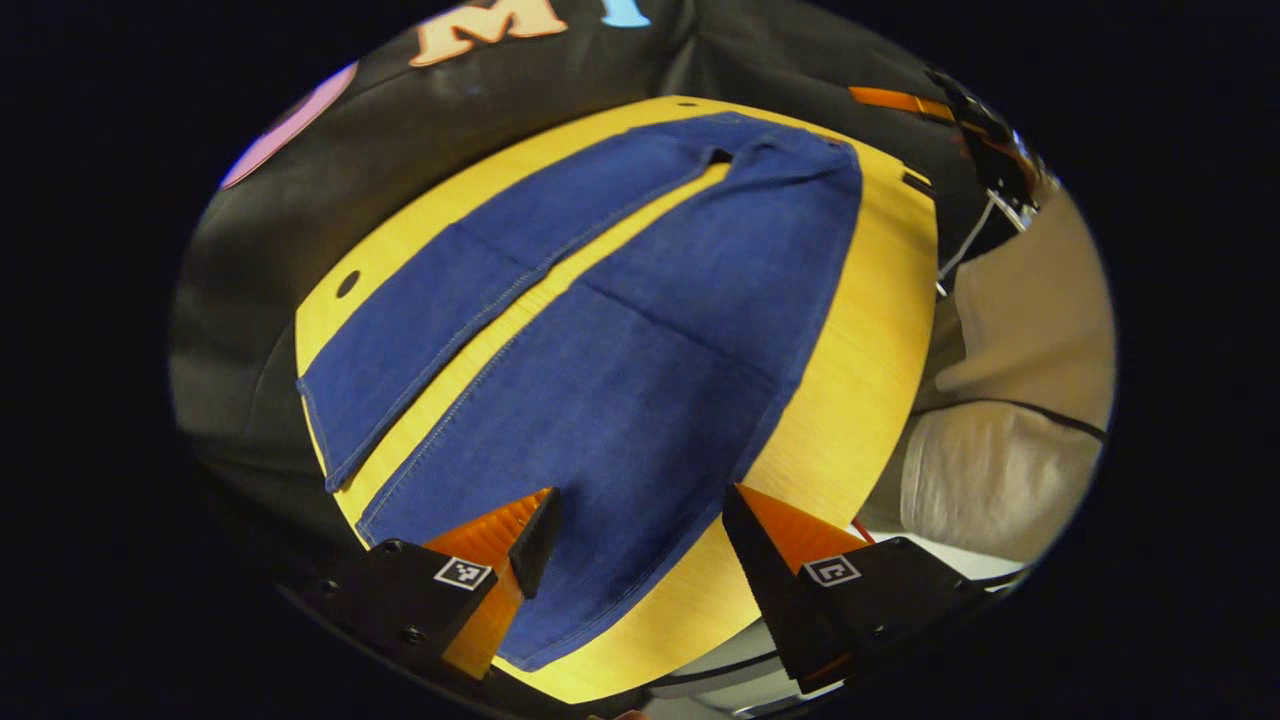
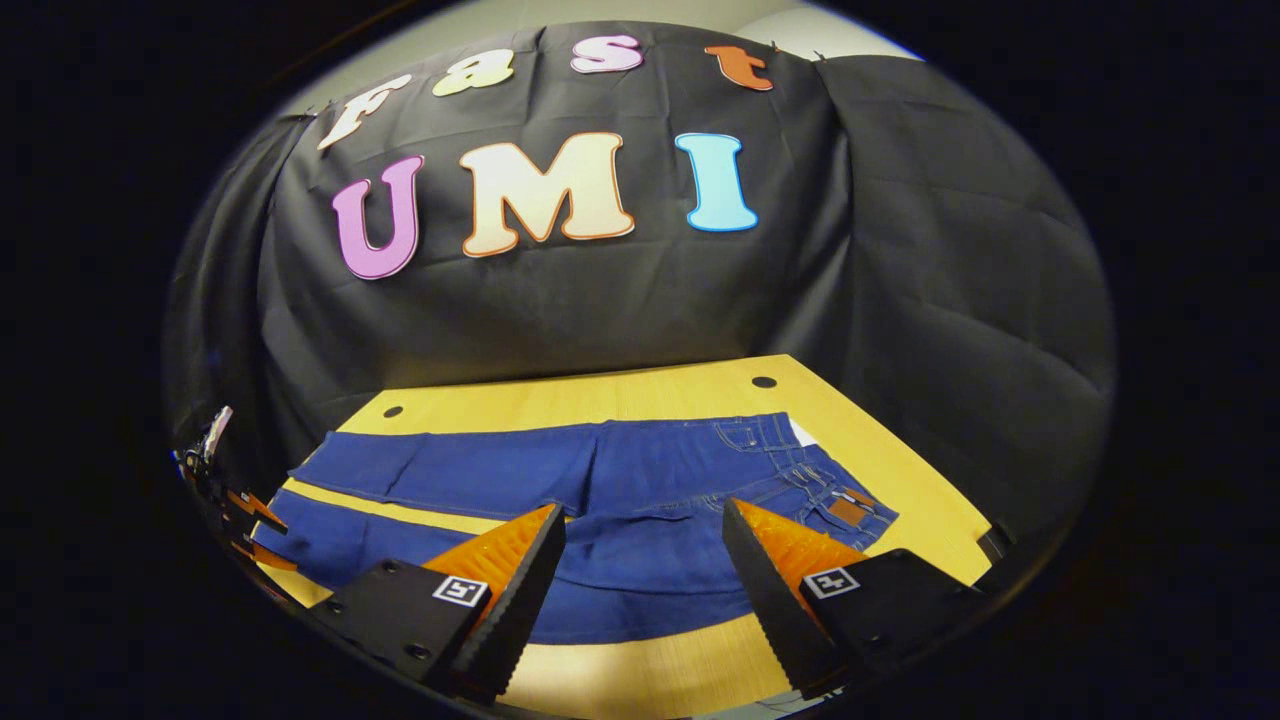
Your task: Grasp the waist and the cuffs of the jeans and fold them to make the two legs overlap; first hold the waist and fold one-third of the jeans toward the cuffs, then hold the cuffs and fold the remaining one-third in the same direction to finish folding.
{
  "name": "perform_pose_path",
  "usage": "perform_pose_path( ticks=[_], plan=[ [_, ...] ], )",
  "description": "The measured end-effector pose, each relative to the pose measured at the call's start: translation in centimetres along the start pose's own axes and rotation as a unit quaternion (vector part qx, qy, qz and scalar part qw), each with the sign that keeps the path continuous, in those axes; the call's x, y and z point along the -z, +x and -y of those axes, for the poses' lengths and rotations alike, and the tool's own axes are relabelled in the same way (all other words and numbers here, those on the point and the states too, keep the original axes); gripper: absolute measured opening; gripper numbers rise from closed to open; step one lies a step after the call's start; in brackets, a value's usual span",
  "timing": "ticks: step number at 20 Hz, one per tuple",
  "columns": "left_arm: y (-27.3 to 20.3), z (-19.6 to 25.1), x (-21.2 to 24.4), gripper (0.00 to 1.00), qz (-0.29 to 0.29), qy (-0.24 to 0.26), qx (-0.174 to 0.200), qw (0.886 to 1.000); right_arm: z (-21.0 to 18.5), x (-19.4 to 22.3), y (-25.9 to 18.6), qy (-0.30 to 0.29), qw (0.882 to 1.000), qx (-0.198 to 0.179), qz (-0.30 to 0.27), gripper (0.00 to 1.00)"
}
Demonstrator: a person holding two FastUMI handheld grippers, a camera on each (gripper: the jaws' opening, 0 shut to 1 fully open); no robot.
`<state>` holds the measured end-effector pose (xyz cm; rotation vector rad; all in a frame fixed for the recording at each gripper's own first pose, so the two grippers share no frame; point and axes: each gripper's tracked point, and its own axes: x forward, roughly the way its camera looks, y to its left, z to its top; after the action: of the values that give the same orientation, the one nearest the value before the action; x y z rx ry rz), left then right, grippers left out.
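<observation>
A yellow wooden worktop [image 2: 900,470] carries flat blue denim jeans [image 1: 640,370]; the left gripper [image 1: 640,535] and right gripper [image 2: 640,545] hover above them, fingers spread, pinching nothing.

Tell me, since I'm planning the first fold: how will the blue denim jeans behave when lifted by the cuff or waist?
The blue denim jeans lie flat and spread on the yellow wooden table, so they will probably drape limply from any pinch. The long legs would likely trail and drag. The waistband looks thicker with seams, probably somewhat stiffer and easier to grip.
</observation>
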<state>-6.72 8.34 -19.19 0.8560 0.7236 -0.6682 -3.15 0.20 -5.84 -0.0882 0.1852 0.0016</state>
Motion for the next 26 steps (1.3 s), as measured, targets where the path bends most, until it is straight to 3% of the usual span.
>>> perform_pose_path(
  ticks=[3, 5, 6, 8, 11, 14, 15, 17, 19, 21, 25, 26],
  plan=[
    [0.9, 0.6, 0.6, 0.97, -0.019, 0.033, 0.029, 0.999, -0.3, 0.6, -0.7, 0.017, 1.000, 0.007, 0.000, 0.94],
    [1.2, 0.7, 1.2, 0.97, -0.033, 0.050, 0.035, 0.998, -0.2, 1.3, -0.9, 0.016, 1.000, 0.015, -0.005, 0.98],
    [1.3, 0.9, 1.1, 0.97, -0.036, 0.056, 0.039, 0.997, -0.1, 1.5, -1.1, 0.014, 1.000, 0.019, -0.008, 0.94],
    [1.4, 0.9, 1.3, 0.96, -0.045, 0.070, 0.042, 0.996, 0.2, 1.7, -1.3, 0.010, 1.000, 0.024, -0.013, 0.98],
    [2.1, 0.9, 1.7, 0.97, -0.060, 0.098, 0.039, 0.993, 0.6, 1.5, -1.2, 0.011, 0.999, 0.029, -0.014, 0.94],
    [2.3, 0.7, 1.8, 0.94, -0.064, 0.097, 0.045, 0.992, 1.0, 2.0, -0.7, 0.017, 0.999, 0.032, -0.021, 0.98],
    [2.4, 0.8, 1.8, 0.96, -0.067, 0.094, 0.049, 0.992, 1.0, 2.1, -0.6, 0.018, 0.999, 0.033, -0.023, 0.94],
    [2.5, 1.1, 2.1, 0.95, -0.083, 0.088, 0.064, 0.991, 0.9, 2.3, -0.2, 0.020, 0.999, 0.030, -0.029, 0.98],
    [2.5, 0.8, 1.9, 0.93, -0.095, 0.096, 0.068, 0.989, 0.6, 2.4, 0.2, 0.018, 0.999, 0.026, -0.034, 0.94],
    [2.7, 0.8, 1.9, 0.97, -0.104, 0.101, 0.071, 0.987, 0.5, 2.6, 0.3, 0.015, 0.999, 0.022, -0.035, 0.94],
    [2.7, 0.8, 1.9, 0.92, -0.110, 0.105, 0.073, 0.986, 0.7, 3.1, 0.7, 0.017, 0.999, 0.022, -0.044, 0.98],
    [2.7, 0.7, 1.9, 0.92, -0.113, 0.107, 0.072, 0.985, 1.0, 3.5, 0.8, 0.019, 0.998, 0.024, -0.049, 0.94]
  ],
)
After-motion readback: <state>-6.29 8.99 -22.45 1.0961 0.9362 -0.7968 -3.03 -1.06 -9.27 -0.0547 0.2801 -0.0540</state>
